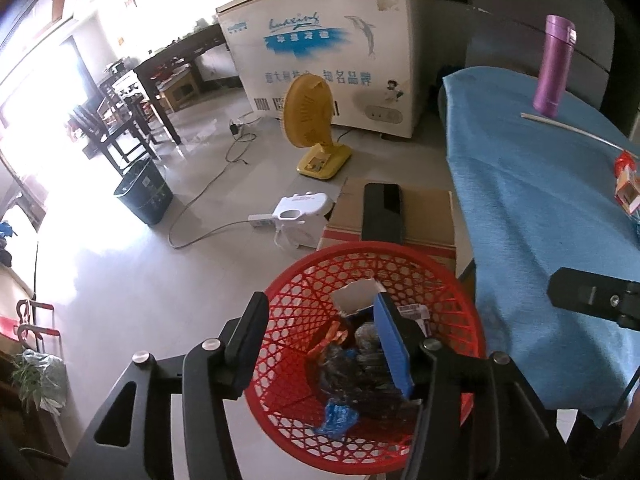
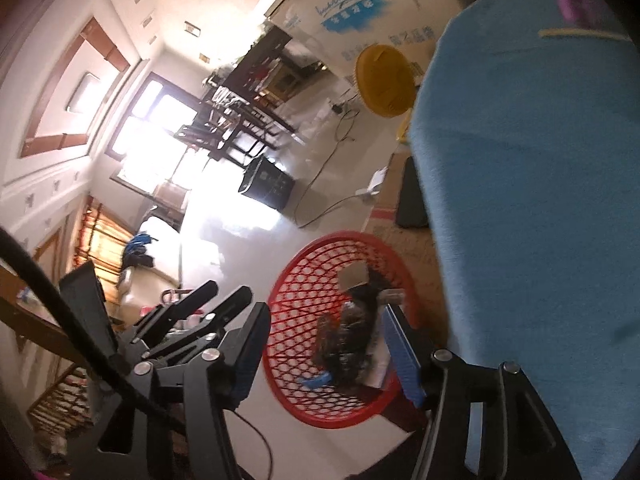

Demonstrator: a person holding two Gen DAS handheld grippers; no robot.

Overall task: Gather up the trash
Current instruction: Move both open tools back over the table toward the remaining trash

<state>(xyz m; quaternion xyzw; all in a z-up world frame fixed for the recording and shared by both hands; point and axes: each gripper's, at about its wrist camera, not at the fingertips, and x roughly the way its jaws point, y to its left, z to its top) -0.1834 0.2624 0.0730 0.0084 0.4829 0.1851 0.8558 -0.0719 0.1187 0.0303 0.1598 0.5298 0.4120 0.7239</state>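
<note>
A red mesh basket (image 1: 448,280) stands on the floor beside the blue-covered table (image 1: 540,208). It holds dark wrappers, a torn cardboard piece (image 1: 356,298) and blue scraps. My left gripper (image 1: 320,304) is open and empty above the basket. My right gripper (image 2: 326,310) is open and empty, tilted, over the same basket (image 2: 296,276). Its finger shows in the left wrist view (image 1: 580,294) at the table edge. On the table lie a small red-and-white carton (image 1: 628,188) and a thin stick (image 1: 576,130).
A purple flask (image 1: 554,66) stands on the table's far end. A cardboard box (image 1: 432,216) with a black phone (image 1: 382,212) sits behind the basket. A yellow fan (image 1: 312,120), a white appliance (image 1: 300,210), cables, a dark bin (image 1: 144,192) and a chest freezer (image 1: 328,52) are on the floor.
</note>
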